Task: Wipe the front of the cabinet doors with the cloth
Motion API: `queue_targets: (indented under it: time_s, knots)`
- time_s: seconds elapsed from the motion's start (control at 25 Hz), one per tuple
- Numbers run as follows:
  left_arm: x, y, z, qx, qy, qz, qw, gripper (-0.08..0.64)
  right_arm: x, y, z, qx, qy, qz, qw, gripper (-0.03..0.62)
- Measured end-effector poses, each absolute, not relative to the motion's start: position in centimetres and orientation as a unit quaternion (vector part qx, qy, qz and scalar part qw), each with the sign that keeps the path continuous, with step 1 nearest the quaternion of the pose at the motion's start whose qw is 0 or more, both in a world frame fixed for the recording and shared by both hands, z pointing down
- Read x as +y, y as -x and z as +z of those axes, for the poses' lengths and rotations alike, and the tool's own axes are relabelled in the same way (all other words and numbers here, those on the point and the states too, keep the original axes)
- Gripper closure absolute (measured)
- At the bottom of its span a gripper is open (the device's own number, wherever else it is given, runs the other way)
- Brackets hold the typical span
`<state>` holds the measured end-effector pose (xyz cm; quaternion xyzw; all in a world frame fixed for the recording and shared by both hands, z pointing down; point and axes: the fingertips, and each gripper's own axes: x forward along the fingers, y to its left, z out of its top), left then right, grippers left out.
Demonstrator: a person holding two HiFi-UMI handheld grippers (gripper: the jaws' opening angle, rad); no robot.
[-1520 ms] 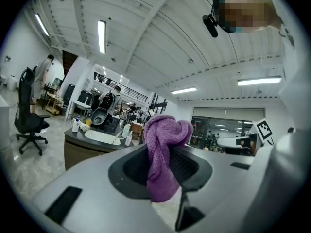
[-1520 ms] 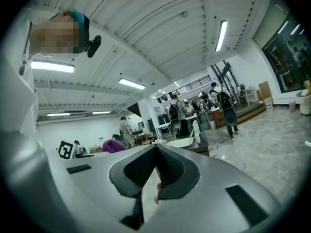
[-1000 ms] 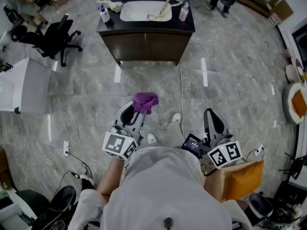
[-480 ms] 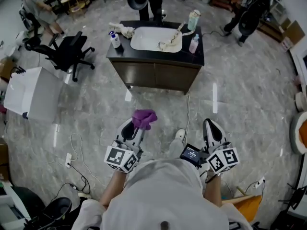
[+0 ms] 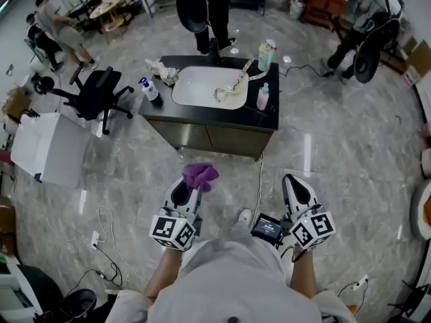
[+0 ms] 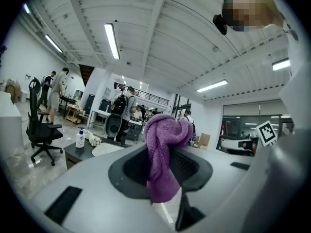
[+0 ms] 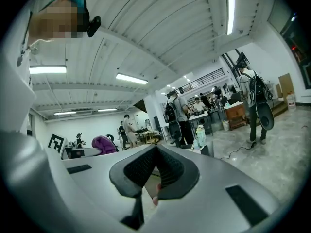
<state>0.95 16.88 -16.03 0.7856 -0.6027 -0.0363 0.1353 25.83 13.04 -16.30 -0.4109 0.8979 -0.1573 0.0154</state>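
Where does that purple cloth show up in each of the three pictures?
Head view: purple cloth at centre, at the left hand-held gripper's tip, below the sink counter.
Left gripper view: centre, clamped between the jaws.
Right gripper view: small, left of centre.
Shared landmark: the sink counter, in all three.

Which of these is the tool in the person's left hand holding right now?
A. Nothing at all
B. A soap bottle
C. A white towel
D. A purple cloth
D: in the left gripper view, the left gripper has its jaws shut on the purple cloth, which bunches up above them.
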Motion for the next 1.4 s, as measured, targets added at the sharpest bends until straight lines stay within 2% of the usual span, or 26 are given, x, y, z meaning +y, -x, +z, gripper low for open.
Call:
queue_targets:
  time_s: [0.36,0.68,0.92,1.12,1.4]
  knots:
    - [7.6,-3.5,-10.6,-0.58,-0.799,-0.01,0.156,0.453,4.1,-29.9,-10.3,0.883,0.429,-0.189,-0.009,0.565]
    - [0.6,-5.1,-2.1,-0.529,-0.824,0.019,0.201,0.453,-1.7,-28.1,-3.0,0.876,0.446,-0.179,-0.036,0.565]
    - [-2.3,-7.8,6.6,-0.495,-0.835,0.05,0.234,0.453,-2.3,-27.0,5.3,0.846,0.476,-0.237,-0.04,0.565]
    - [-6.1,-10.6,15.0,-0.49,-0.838,0.064,0.232,0.453,-3.4,-28.2,12.5,0.831,0.493,-0.25,-0.058,0.565]
    - [-8.9,-16.8,22.5,-0.459,-0.858,0.072,0.22,0.453,-2.7,-29.6,20.9,0.82,0.495,-0.281,-0.066,0.565]
